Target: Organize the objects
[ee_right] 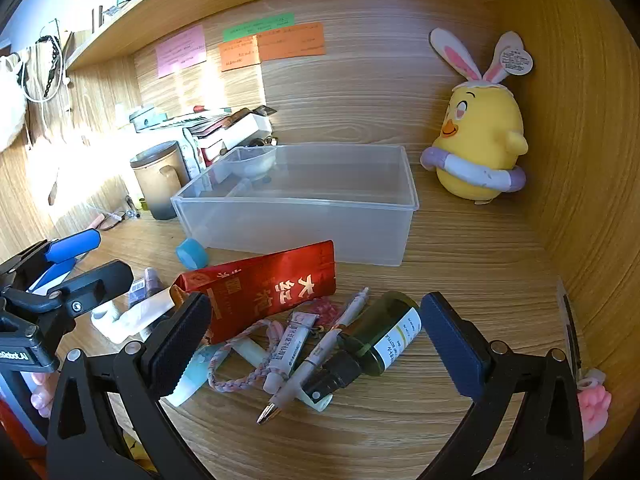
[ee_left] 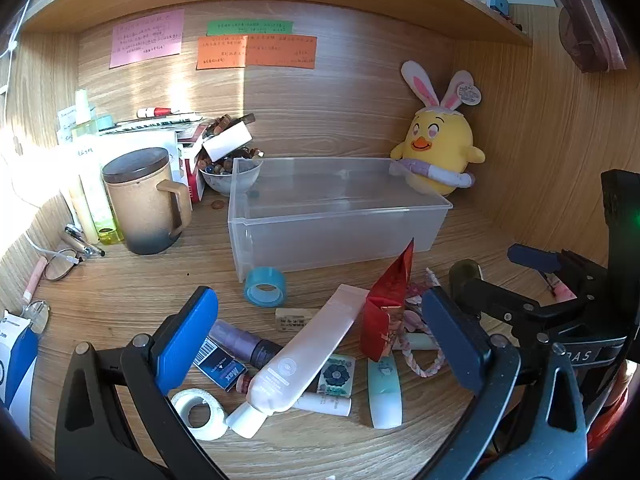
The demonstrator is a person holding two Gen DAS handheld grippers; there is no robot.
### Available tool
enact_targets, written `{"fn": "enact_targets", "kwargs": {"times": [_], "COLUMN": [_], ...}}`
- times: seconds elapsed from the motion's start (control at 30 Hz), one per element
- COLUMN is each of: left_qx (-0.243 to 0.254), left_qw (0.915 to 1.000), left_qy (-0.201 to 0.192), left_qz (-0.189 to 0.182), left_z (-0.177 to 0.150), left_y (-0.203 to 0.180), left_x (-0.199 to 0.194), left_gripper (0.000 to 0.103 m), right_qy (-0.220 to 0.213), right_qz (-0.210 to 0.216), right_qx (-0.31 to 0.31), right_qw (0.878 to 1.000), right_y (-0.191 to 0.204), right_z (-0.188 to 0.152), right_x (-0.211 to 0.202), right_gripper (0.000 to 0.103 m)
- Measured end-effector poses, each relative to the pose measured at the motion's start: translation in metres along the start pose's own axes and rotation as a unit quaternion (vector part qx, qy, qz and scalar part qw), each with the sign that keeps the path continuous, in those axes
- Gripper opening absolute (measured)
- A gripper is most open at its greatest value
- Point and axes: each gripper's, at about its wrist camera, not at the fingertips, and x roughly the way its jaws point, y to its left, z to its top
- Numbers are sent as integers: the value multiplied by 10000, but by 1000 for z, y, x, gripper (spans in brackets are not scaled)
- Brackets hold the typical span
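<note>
1. both grippers stand spread wide with nothing pinched: left gripper (ee_left: 316,344) over a white tube (ee_left: 304,354), right gripper (ee_right: 316,344) over a dark bottle (ee_right: 384,338) and a pen (ee_right: 320,354).
2. by my reading nothing is sorted yet: the clear bin (ee_right: 296,226) looks empty.
3. everything lies heaped on the desk in front of the bin, including a red packet (ee_right: 264,286) and blue tape (ee_left: 265,286).
4. small, mixed and overlapping.
</note>
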Motion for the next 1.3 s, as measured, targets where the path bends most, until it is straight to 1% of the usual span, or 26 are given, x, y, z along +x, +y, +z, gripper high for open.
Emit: {"fn": "enact_targets", "kwargs": {"times": [0.3, 1.3], "left_qx": [37, -57], "left_qw": [10000, 9999], "left_qy": [15, 82], "left_qz": [-9, -8], "left_z": [0, -1], "left_y": [0, 5], "left_x": [0, 4], "left_gripper": [103, 103], "right_qy": [8, -25], "right_qz": [25, -3], "right_qx": [-12, 73], "right_qw": [10000, 10000], "right_y": [1, 2], "right_z": [0, 1], "right_x": [0, -1], "right_gripper": [103, 103]}}
